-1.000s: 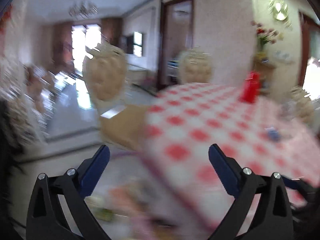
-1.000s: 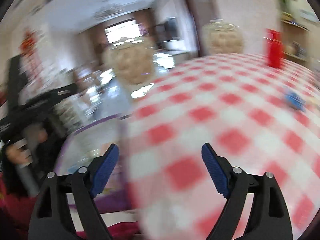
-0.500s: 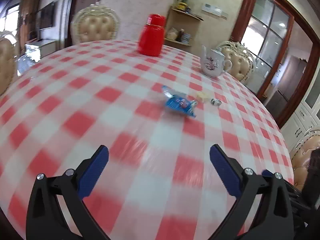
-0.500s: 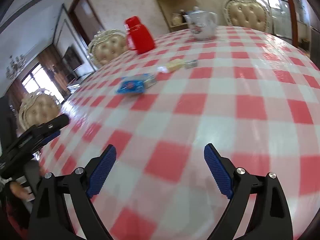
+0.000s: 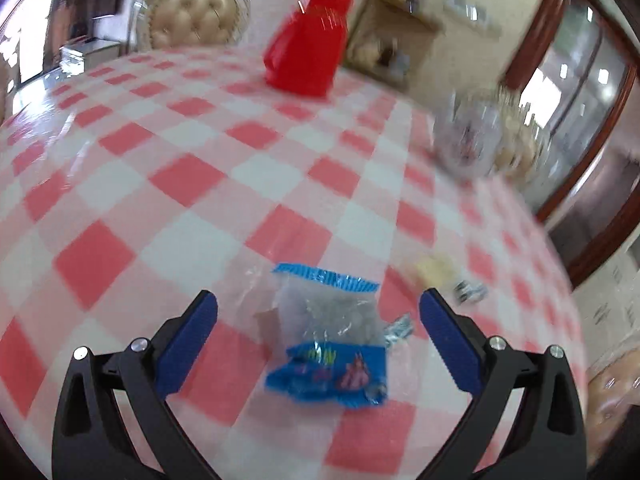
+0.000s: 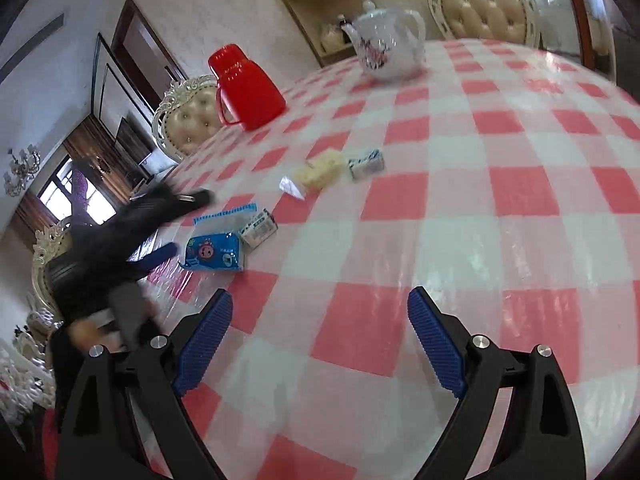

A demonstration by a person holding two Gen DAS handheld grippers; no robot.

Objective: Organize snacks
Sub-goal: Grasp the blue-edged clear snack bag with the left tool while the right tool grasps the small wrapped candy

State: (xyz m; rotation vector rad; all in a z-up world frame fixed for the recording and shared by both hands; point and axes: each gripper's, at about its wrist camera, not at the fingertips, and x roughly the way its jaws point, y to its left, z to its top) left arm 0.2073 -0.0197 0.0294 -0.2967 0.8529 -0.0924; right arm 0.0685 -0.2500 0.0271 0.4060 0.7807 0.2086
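A blue and clear snack packet (image 5: 332, 340) lies flat on the red-checked tablecloth (image 5: 192, 184), right between the spread fingers of my left gripper (image 5: 318, 314), which is open just above it. A small silver-blue wrapped sweet (image 5: 398, 330) touches the packet's right edge. Further right lie a pale yellow snack (image 5: 434, 270) and another small wrapped piece (image 5: 470, 291). In the right wrist view the same blue packet (image 6: 216, 248) sits at left with a small white-blue pack (image 6: 259, 229), a yellow snack (image 6: 322, 168) and a white-blue pack (image 6: 366, 164). My right gripper (image 6: 320, 340) is open over bare cloth.
A red thermos jug (image 6: 246, 92) and a white teapot (image 6: 390, 46) stand at the table's far side. Cream tufted chairs (image 6: 486, 10) ring the table. My left gripper's dark body and a hand (image 6: 112, 276) show at left in the right wrist view.
Both views swung from the room onto the table. My left gripper has closed in on the blue packet, which now lies between its fingers. My right gripper moved slightly nearer the snacks.
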